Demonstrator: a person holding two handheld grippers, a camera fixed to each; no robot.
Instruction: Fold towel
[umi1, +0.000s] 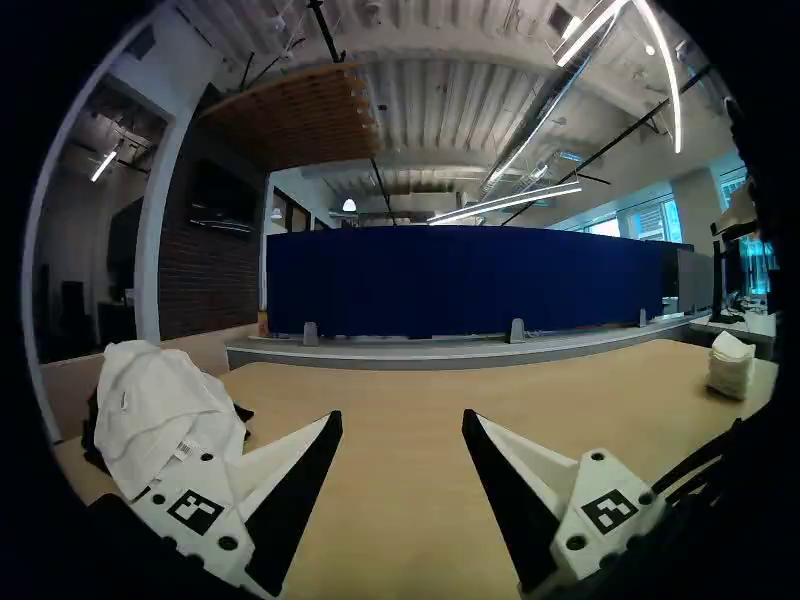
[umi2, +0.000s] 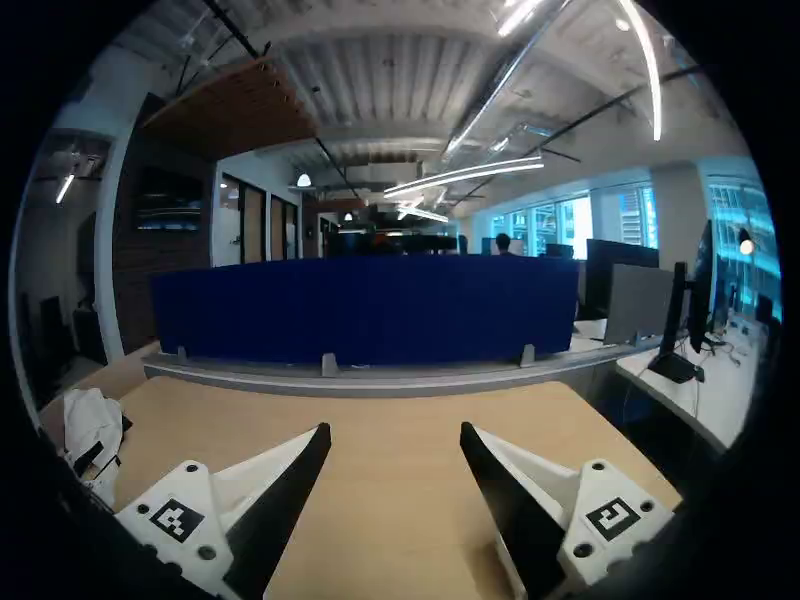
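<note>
Both claws are wide open and hold nothing; the left gripper (umi1: 401, 418) and the right gripper (umi2: 395, 430) each hang low over a wooden table (umi1: 560, 390); ahead of both, bare wood runs to the far edge, where a grey rail (umi1: 400, 352) and a blue wall (umi1: 450, 280) stand; in the right gripper view the table's right edge is near the right finger, and past a dark gap sits another desk (umi2: 690, 395) with a monitor (umi2: 640, 300); the towel (umi1: 160, 410) is a white crumpled heap at the table's left edge; in the left gripper view it lies just beside the left finger, a bit behind its tip - I cannot tell if they touch; a dark thing (umi1: 240, 411) peeks out from under it; in the right gripper view the towel shows well off to the left, apart from that claw; a small white stack (umi1: 730, 365) sits far to the right near the table's other edge; the tabletop is pale, flat and smooth; above hang long lights (umi1: 510, 205) - a brick wall (umi1: 205, 280) stands to the left and windows (umi2: 560, 222) glow at the back.
</note>
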